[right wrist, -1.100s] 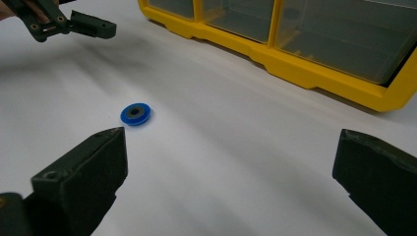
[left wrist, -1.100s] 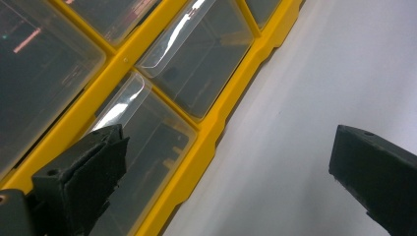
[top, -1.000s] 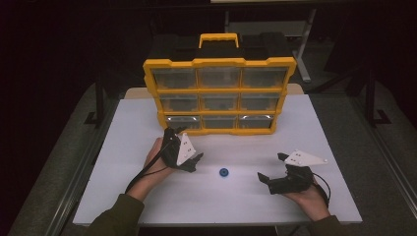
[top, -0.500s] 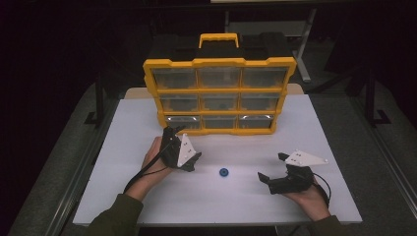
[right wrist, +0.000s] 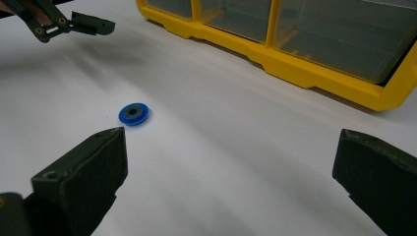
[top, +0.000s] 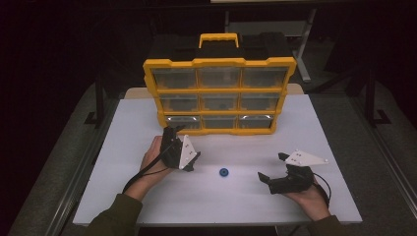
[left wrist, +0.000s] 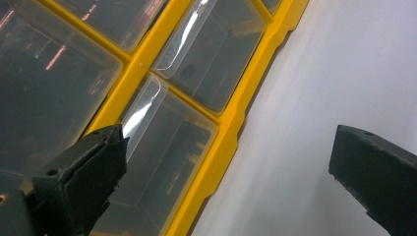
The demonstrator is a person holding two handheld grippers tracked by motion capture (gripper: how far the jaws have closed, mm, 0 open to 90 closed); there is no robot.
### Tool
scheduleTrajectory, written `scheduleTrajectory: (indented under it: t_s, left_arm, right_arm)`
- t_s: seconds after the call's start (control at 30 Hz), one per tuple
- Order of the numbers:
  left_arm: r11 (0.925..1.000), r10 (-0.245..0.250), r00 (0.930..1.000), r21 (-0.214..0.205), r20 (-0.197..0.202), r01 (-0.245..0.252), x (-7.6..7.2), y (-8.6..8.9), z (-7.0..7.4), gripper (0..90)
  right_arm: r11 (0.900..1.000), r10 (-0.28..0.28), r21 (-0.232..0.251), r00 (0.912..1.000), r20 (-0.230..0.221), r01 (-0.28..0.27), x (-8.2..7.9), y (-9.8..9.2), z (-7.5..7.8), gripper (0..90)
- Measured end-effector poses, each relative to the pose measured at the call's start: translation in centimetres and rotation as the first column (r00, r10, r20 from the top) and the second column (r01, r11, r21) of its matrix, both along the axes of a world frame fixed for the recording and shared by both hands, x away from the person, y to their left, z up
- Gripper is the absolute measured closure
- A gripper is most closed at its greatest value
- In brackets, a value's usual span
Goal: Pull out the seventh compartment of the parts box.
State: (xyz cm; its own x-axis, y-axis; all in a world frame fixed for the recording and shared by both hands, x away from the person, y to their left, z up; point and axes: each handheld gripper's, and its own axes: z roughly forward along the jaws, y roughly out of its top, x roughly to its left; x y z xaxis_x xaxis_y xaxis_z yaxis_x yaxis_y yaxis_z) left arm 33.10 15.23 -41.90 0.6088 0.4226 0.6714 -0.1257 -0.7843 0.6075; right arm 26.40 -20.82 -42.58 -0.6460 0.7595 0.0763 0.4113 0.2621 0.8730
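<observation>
Your left gripper (top: 183,147) and right gripper (top: 275,167) both gape, empty. Blue ring (top: 224,172), dark centre, flat on white table (top: 221,201); dark room.

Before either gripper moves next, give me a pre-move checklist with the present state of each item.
1. Left gripper jaws open: ok.
2. Right gripper jaws open, nothing held: ok.
3. Blue ring lies flat and free on the table, between the grippers: ok.
4. Left gripper lined up with the bottom-left drawer of the yellow organizer: ok, close in front of it.
5. That drawer pulled out: not ok, it looks shut.
6. Drawer contents: cannot tell.
</observation>
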Motion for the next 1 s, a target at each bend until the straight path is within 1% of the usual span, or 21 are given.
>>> scheduleTrajectory:
  t_s: [0.2, 0.27, 0.4, 0.47, 0.53, 0.57, 0.6, 0.67, 0.7, 0.73, 0.83, 0.93, 1.0]
  left_arm:
    - [0.9998, 0.006, 0.9998, 0.019, 0.017, -0.006, 0.08, 0.06, 0.01, 0.4]
    - [0.9995, 0.006, 0.9996, 0.032, 0.028, -0.007, 0.06, 0.07, 0.06, 0.4]
    - [0.9993, 0.005, 0.9995, 0.037, 0.033, -0.007, 0.06, 0.05, 0.09, 0.4]
    - [0.9984, 0.004, 0.9989, 0.056, 0.047, -0.006, -0.06, -0.03, -0.03, 0.4]
    - [0.9984, 0.004, 0.9989, 0.056, 0.047, -0.006, -0.06, -0.03, -0.03, 0.4]
    - [0.9979, 0.001, 0.9985, 0.064, 0.055, -0.004, -0.04, -0.09, -0.11, 0.4]
    - [0.9980, 0.000, 0.9983, 0.064, 0.058, -0.004, -0.02, -0.12, -0.16, 0.3]
    - [0.9975, -0.001, 0.9981, 0.071, 0.061, -0.004, -0.02, -0.12, -0.16, 0.4]
    - [0.9965, -0.002, 0.9972, 0.084, 0.075, -0.005, 0.01, -0.12, -0.14, 0.4]
    - [0.9960, -0.001, 0.9970, 0.089, 0.078, -0.006, 0.03, -0.12, -0.13, 0.4]
    - [0.9954, 0.001, 0.9964, 0.096, 0.084, -0.009, 0.04, -0.13, -0.18, 0.4]
    - [0.9946, 0.000, 0.9957, 0.103, 0.093, -0.010, -0.05, -0.22, -0.24, 0.4]
    - [0.9930, -0.005, 0.9943, 0.118, 0.106, -0.007, -0.14, -0.41, -0.39, 0.4]
  right_arm:
    - [1.0000, -0.003, 0.003, 1.0000, -0.001, 0.003, 0.03, -0.02, 0.03, 0.0]
    - [1.0000, -0.005, 0.003, 1.0000, -0.003, 0.005, 0.02, -0.03, 0.04, 0.0]
    - [1.0000, -0.006, 0.002, 1.0000, -0.003, 0.006, -0.01, -0.10, 0.05, 0.0]
    - [0.9999, -0.008, 0.006, 1.0000, -0.002, 0.008, -0.06, -0.11, 0.06, 0.0]
    - [1.0000, -0.007, 0.006, 1.0000, -0.001, 0.007, -0.06, -0.11, 0.06, 0.0]
    - [1.0000, -0.007, 0.003, 1.0000, -0.002, 0.007, -0.01, -0.10, 0.04, 0.0]
    - [1.0000, -0.009, 0.004, 1.0000, -0.003, 0.009, -0.02, -0.10, 0.06, 0.0]
    - [0.9999, -0.011, 0.005, 0.9999, -0.004, 0.011, -0.06, -0.07, 0.10, 0.0]
    - [0.9999, -0.010, 0.007, 0.9999, 0.003, 0.010, -0.05, -0.03, 0.15, 0.0]
    - [1.0000, -0.008, 0.006, 1.0000, 0.004, 0.008, -0.03, -0.03, 0.13, 0.0]
    - [1.0000, -0.008, 0.003, 1.0000, -0.003, 0.008, -0.05, -0.04, 0.09, 0.0]
    - [0.9999, -0.012, 0.008, 0.9999, 0.003, 0.012, -0.10, -0.07, 0.14, 0.0]
    - [0.9999, -0.013, 0.011, 0.9999, 0.004, 0.012, -0.11, -0.07, 0.16, 0.0]
